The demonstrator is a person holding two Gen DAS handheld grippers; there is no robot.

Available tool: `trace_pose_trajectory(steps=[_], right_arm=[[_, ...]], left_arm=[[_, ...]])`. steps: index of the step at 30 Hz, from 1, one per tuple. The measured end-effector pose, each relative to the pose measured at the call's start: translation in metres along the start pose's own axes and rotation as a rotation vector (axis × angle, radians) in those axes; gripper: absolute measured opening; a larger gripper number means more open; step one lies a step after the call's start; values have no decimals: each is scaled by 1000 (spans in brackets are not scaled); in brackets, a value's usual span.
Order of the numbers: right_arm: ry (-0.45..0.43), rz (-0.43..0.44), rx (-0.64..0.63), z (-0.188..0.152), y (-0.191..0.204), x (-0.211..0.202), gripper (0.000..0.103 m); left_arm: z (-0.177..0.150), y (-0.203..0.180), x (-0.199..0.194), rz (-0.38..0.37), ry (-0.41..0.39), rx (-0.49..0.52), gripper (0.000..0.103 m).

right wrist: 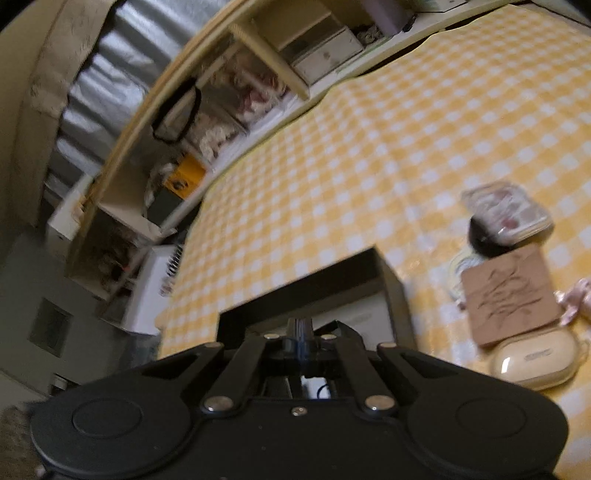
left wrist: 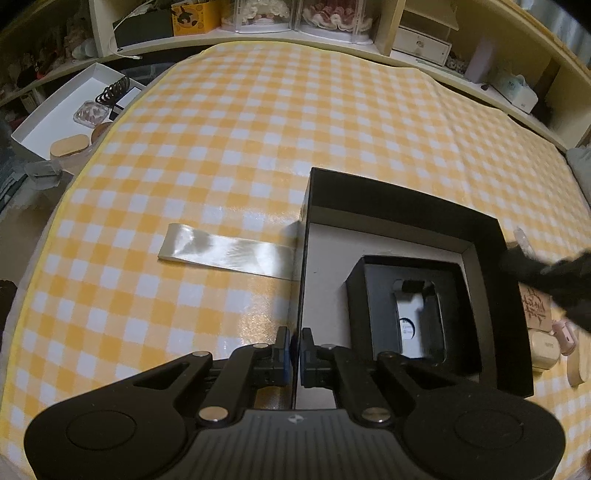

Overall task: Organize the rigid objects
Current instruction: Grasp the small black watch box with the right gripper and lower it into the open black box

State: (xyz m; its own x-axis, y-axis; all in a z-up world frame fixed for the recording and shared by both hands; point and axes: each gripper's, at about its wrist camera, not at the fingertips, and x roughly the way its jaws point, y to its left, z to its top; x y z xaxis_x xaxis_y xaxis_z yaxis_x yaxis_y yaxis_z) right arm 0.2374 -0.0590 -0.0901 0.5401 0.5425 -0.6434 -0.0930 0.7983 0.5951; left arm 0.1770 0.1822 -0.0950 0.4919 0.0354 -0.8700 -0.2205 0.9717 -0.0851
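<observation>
An open black box (left wrist: 406, 206) with a pale floor lies on the yellow checked tablecloth (left wrist: 258, 129). A smaller black insert (left wrist: 376, 306) with a white device sits inside it. My left gripper (left wrist: 296, 349) is shut on the box's left wall. My right gripper (right wrist: 300, 341) is shut, tilted above the box (right wrist: 391, 280); the view is blurred. It shows as a dark blur at the right of the left wrist view (left wrist: 554, 273). A brown card (right wrist: 509, 291), a cream case (right wrist: 532, 362) and a clear packet (right wrist: 506, 210) lie right of the box.
A shiny ribbon (left wrist: 225, 251) trails left from the box. A white tray (left wrist: 62, 110) with small items stands off the table's far left. Shelves (left wrist: 295, 22) with boxes and containers run along the back. A black round object (right wrist: 484, 240) lies under the packet.
</observation>
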Motion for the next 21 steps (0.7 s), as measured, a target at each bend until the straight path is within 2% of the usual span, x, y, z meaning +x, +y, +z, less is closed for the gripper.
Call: trace_pose_trajectory(steps=[4, 5, 7, 8, 9, 11, 13, 16, 17, 18, 21], right_arm=[[29, -38, -104, -10, 13, 9, 1], [12, -42, -132, -8, 15, 8, 8], [31, -94, -215, -5, 22, 8, 31], [42, -115, -256, -3, 24, 8, 50], [56, -142, -306, -3, 27, 10, 54], [105, -209, -404, -4, 34, 19, 51], [159, -238, -464, -7, 33, 26, 48], [223, -260, -517, -13, 31, 39, 30], [249, -252, -517, -15, 29, 42, 16], [260, -243, -504, -19, 31, 45, 10], [295, -164, -453, -22, 29, 45, 7]], left_arm=[[0, 2, 1, -8, -2, 0, 6], [1, 3, 2, -10, -1, -3, 6], [1, 3, 2, -14, 2, -10, 6], [2, 2, 3, -15, 2, -12, 6], [3, 2, 3, -15, 3, -12, 6], [3, 1, 4, -14, 4, -9, 6], [3, 0, 4, -15, 4, -11, 6], [3, 0, 4, -21, 3, -18, 6], [4, 0, 4, -25, 3, -19, 7], [4, 1, 4, -26, 4, -21, 7], [3, 2, 4, -27, 3, -20, 7]])
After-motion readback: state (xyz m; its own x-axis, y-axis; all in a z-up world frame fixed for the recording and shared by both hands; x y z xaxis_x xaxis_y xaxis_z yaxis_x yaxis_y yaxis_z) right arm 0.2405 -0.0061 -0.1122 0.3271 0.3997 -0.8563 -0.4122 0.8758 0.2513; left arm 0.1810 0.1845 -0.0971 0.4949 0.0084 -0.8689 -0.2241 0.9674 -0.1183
